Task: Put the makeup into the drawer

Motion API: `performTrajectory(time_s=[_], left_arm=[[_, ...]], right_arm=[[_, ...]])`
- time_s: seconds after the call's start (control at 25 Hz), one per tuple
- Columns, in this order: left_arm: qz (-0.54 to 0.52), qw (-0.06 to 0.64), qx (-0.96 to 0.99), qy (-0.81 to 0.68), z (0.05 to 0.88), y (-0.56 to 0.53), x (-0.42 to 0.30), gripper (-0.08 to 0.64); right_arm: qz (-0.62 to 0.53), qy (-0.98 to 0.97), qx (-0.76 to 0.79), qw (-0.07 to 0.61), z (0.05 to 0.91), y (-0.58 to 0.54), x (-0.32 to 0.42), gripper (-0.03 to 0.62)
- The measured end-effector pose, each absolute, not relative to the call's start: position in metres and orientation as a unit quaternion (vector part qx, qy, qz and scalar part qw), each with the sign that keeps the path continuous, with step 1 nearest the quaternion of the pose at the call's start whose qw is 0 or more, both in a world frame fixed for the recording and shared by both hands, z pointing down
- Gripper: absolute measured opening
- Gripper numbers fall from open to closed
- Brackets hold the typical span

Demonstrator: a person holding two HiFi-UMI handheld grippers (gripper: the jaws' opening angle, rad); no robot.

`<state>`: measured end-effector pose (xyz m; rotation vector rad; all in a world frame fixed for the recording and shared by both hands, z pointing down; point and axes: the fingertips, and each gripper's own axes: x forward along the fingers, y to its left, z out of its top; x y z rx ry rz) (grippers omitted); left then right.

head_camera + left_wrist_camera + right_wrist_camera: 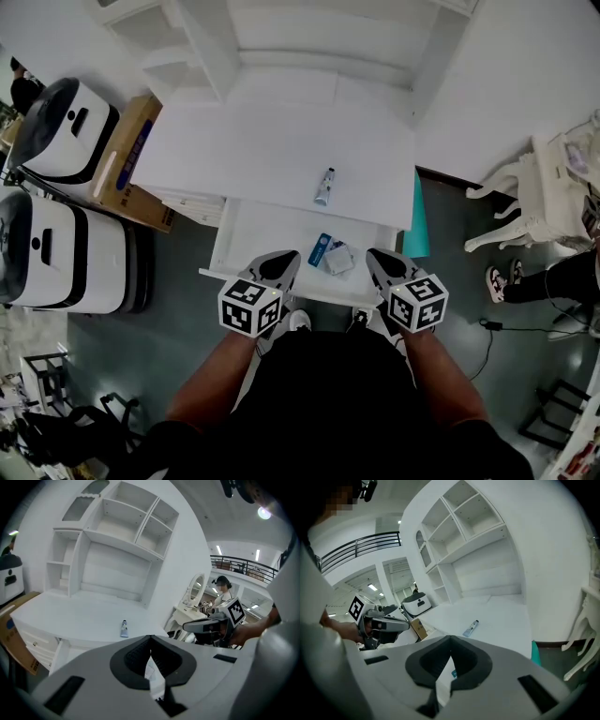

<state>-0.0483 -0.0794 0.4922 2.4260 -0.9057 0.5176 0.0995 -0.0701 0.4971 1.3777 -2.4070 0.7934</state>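
On the white desk lies a small makeup tube, which also shows as a tube in the left gripper view and as a tube in the right gripper view. Below the desk's front edge a drawer stands pulled out, with a blue-and-white packet and a clear wrapped item inside. My left gripper and right gripper hover above the drawer's front, on either side of those items. Both the left gripper and the right gripper are shut with nothing between the jaws.
A white shelf hutch rises at the desk's back. Two white machines and a cardboard box stand at the left. At the right are a teal panel, white ornate furniture and a seated person's legs.
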Motion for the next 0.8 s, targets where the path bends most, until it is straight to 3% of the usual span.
performTrajectory(time_s=[0.8], left_arm=[[0.183, 0.243, 0.892, -0.335, 0.484, -0.077, -0.042, 0.011]], right_arm=[[0.287, -0.815, 0.485, 0.136, 0.512, -0.058, 0.095, 0.029]])
